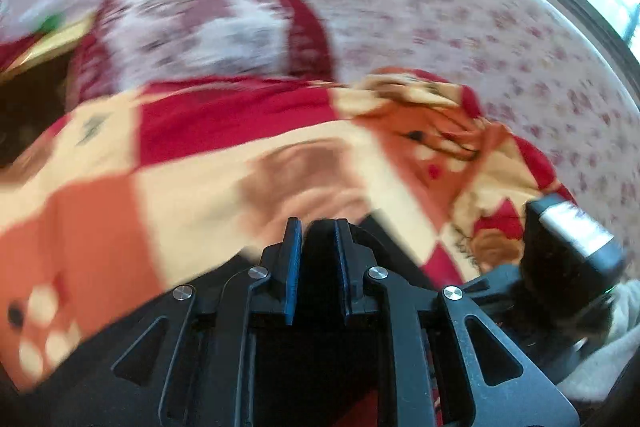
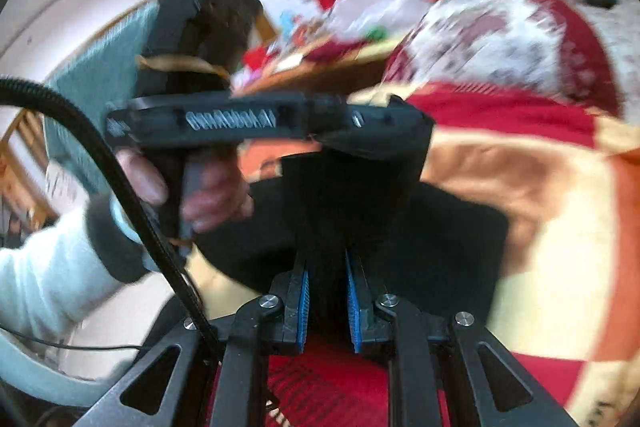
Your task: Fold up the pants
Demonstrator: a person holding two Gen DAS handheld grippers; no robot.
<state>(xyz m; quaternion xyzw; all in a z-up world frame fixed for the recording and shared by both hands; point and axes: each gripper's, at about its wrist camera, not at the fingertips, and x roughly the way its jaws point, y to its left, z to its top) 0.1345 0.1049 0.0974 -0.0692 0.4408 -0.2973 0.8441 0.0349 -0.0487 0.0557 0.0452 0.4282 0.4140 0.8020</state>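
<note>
Left wrist view
Left gripper: the left gripper, black with blue pads, has its fingers set narrow, and black cloth fills the gap between them.
Pants: the black fabric pants are pinched at the fingertips, and dark cloth spreads below and to both sides of the tool.
Blanket: a red, orange and cream checked blanket with cartoon figures lies beneath and beyond the pants.
Pillow: a white pillow with dark red border rests past the blanket, blurred.
Sheet: a pale floral bed sheet covers the right part of the bed.
Right gripper: its black body shows at the right edge; finger state cannot be told here.

Right wrist view
Right gripper: the right gripper clamps a fold of the black pants, which rise ahead to the other tool.
Left gripper: seen side-on, gripping the upper edge of the pants.
Hand: a hand in a pale sleeve grips the handle.
</note>
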